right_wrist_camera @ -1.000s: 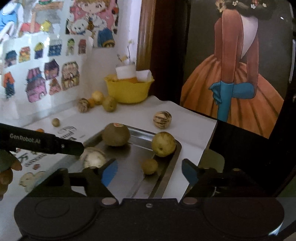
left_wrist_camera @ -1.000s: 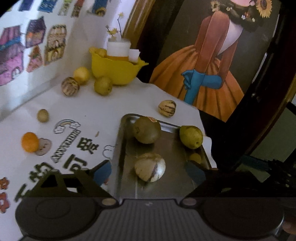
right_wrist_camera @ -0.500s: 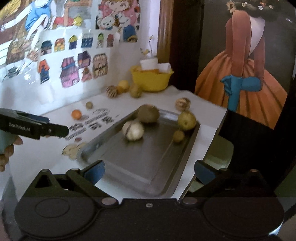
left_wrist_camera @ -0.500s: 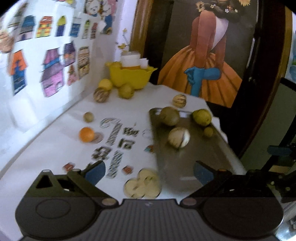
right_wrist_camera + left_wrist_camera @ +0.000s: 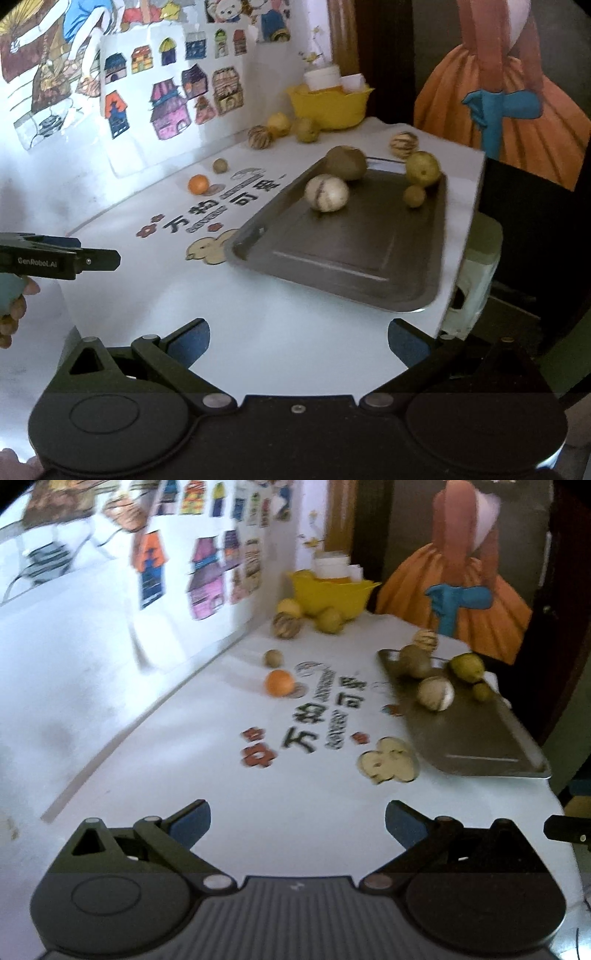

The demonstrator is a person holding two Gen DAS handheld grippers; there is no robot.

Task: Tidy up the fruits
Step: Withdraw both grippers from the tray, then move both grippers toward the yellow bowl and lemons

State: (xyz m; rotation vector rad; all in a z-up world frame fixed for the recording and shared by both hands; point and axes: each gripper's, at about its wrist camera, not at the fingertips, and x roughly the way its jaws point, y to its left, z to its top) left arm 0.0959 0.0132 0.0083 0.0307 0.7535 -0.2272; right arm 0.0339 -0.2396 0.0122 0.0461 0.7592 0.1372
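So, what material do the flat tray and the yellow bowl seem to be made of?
The tray looks like metal with a dull brushed grey finish: thin raised rim, pressed lines in its floor, soft sheen. The yellow bowl looks like plastic: uniform bright colour, smooth moulded rim. Neither is certain from looks alone.

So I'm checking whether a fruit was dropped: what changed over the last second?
Both grippers drew back from the metal tray, which now looks farther off. The left gripper and right gripper are open and empty; nothing was grasped or released in view. The four fruits on the tray, the orange on the table and the yellow bowl kept their places.
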